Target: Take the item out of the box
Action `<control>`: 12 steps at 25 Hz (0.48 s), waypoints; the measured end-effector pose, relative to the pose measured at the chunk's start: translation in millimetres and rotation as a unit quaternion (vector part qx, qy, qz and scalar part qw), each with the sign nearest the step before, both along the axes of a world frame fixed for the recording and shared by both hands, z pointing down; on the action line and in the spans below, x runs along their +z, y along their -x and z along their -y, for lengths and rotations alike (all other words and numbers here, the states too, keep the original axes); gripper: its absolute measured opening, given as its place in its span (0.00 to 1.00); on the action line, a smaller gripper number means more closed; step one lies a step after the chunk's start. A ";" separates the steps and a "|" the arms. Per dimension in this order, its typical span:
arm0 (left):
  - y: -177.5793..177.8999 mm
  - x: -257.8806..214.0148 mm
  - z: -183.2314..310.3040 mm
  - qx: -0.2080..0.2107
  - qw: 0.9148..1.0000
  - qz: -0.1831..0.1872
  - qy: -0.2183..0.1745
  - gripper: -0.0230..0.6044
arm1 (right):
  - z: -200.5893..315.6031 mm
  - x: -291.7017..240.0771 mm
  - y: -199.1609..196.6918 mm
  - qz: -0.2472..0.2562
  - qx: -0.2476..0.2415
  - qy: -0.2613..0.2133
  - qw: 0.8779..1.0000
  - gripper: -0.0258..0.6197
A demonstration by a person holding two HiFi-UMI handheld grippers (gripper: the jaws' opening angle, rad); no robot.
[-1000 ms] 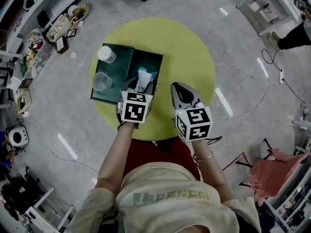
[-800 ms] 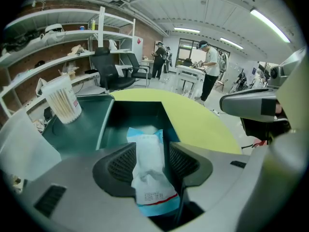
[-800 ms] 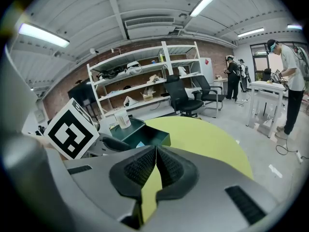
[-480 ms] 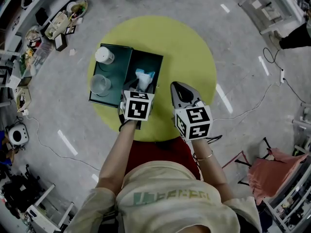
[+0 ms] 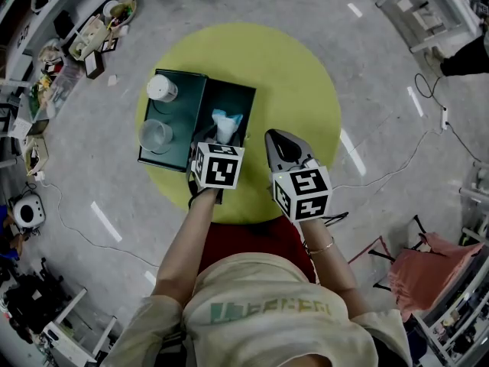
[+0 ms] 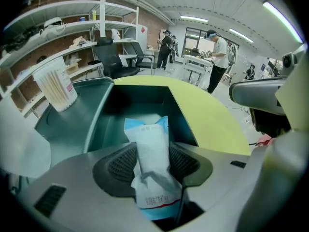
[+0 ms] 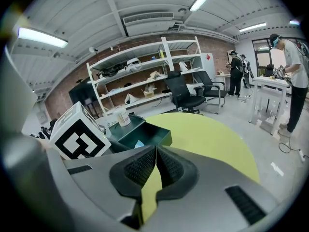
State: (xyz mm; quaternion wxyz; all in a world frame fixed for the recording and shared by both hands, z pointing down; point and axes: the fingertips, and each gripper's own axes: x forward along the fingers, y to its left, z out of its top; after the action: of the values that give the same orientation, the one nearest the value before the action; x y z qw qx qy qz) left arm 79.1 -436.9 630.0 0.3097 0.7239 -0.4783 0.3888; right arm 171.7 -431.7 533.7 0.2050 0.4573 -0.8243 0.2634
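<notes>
Left gripper (image 6: 152,159): jaws clamped on the white-and-blue plastic packet (image 6: 150,138), held upright at the near end of the open compartment of the dark green box (image 5: 229,92). Can't tell if the packet's bottom is clear of the box. Right gripper (image 7: 155,164): jaws closed on nothing, hovering beside the box over the round yellow-green counter (image 5: 299,82).

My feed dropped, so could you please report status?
Left gripper shut on packet, at the box. Right gripper shut, empty. Nothing in the way.
</notes>
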 end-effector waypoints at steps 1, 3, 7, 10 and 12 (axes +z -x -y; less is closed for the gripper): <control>-0.1 0.5 0.2 0.000 1.000 0.002 0.000 0.36 | -0.2 0.6 -0.3 0.000 0.000 0.001 1.000 0.10; -1.3 2.4 -0.5 0.002 1.000 0.004 0.000 0.36 | -1.5 2.2 -1.7 -0.001 0.000 0.002 1.000 0.10; -2.1 5.2 2.4 -0.004 1.000 0.003 -0.002 0.36 | -1.7 4.3 -4.1 -0.002 0.001 0.004 1.000 0.10; -1.5 5.9 4.3 -0.007 1.000 0.008 -0.004 0.36 | -2.6 5.5 -5.3 -0.002 0.002 0.006 1.000 0.10; -1.3 6.1 5.5 -0.009 1.000 0.008 -0.004 0.36 | -3.4 6.2 -5.7 -0.002 0.002 0.007 1.000 0.10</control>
State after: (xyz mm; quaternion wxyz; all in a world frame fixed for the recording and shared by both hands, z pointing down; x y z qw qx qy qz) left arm 80.4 -442.4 636.0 0.3068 0.7172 -0.4891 0.3903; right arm 177.5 -428.3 539.9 0.2096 0.4577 -0.8211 0.2690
